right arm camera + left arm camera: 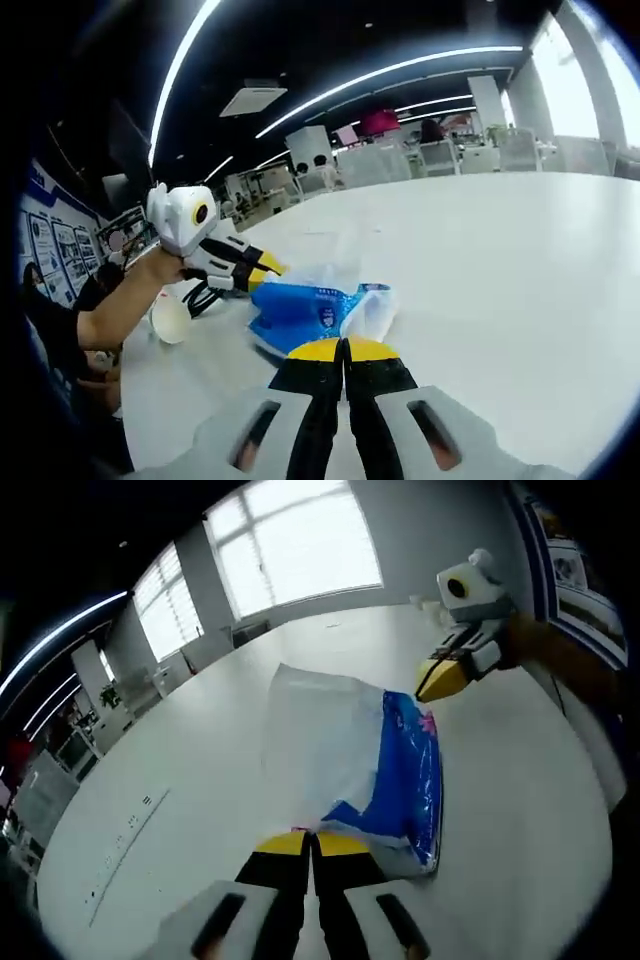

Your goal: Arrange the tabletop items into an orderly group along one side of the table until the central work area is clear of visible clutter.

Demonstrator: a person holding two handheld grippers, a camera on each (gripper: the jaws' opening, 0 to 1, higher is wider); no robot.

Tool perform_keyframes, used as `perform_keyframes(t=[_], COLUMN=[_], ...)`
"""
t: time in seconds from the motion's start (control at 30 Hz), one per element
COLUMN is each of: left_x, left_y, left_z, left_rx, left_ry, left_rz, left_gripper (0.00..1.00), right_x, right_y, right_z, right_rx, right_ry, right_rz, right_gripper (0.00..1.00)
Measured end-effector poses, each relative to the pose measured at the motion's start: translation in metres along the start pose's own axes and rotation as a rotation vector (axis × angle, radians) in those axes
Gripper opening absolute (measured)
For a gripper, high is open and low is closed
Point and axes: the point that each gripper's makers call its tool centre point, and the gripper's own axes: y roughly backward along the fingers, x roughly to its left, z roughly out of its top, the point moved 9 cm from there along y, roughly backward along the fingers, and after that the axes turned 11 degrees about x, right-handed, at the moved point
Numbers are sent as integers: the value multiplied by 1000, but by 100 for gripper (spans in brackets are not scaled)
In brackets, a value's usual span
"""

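A blue and white plastic bag [400, 780] lies stretched over the white table [200, 740]. My left gripper [312, 842] is shut on the bag's near edge, its yellow-tipped jaws pressed together. At the bag's far corner, my right gripper [443, 677] comes in from the upper right with its jaws together. In the right gripper view the same bag [300, 310] sits just ahead of my right gripper [343, 347], which is shut on its white crumpled end. My left gripper [262, 266] holds the opposite side, carried by a person's arm [110, 305].
A white cup [170, 318] stands on the table beside the person's arm. Bright windows [290, 540] line the far wall, and chairs [440, 155] stand beyond the table's far edge. Posters [575, 570] hang on the wall at the right.
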Motion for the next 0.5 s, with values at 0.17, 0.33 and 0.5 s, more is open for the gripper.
perform_keyframes(t=[0.17,0.33,0.5], left_x=[-1,0,1], left_y=[0,0,1], left_z=[-2,-3,-6], left_rx=[10,14,11], left_ry=[-2,1,37], left_rz=[3,5,0], left_gripper=[0,0,3], right_x=[-2,0,0], right_y=[-1,0,1], right_z=[-2,-3,-6], right_rx=[-8,-8,-1], right_ry=[-14,-25,-17], right_rz=[7,14,1], right_gripper=[0,0,4])
